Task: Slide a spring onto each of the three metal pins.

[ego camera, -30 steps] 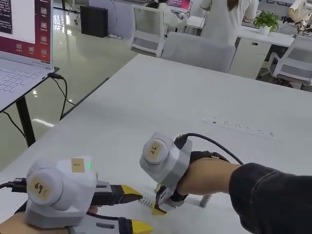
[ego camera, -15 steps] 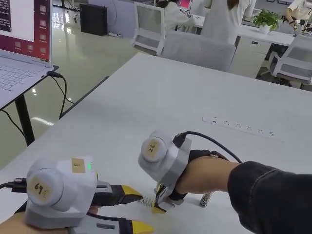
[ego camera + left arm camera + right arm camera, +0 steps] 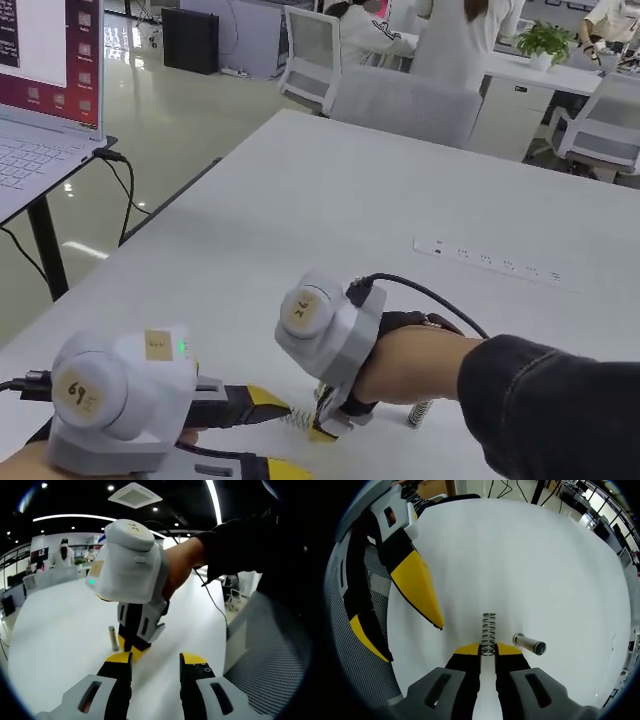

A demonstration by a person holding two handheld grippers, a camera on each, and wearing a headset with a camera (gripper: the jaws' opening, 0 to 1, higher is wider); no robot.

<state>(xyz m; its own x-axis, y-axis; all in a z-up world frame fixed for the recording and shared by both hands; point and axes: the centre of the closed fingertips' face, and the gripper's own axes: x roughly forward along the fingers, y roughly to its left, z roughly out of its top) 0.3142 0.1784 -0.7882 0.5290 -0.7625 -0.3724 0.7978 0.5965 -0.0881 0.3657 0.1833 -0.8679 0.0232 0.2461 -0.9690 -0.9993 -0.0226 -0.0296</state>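
1. So, the right tongs [image 3: 488, 650] are pinched down narrow on the near end of a spring [image 3: 489, 626]. Most of the coil pokes out ahead of the tips, over the white tabletop [image 3: 530, 555].
2. A metal pin [image 3: 529, 644] sits just beside that spring, off to one side of the tips. It's close but not touching, far as I can see, and the spring isn't on it yet.
3. The left tongs [image 3: 156, 659] are spread with a clear gap and nothing in between. In the right gripper view one of their yellow tips comes in near the spring's free end, but stays apart from it.
4. Handling-wise, I'd guess the spring is super light and bendy. Squeeze it mid-coil and it'll probably buckle or ping away. Gripping the end turns like this looks right to me, with light pressure and the bore left open.
5. The pin looks stiff, smooth and small, so it'd likely tip or roll if bumped. I'd hold it low and leave the top free for the spring.
6. In the head view there's another coiled bit [image 3: 420, 412] on the tabletop by the sleeve [image 3: 540, 400]. Can't tell if that's a spring already on a pin.
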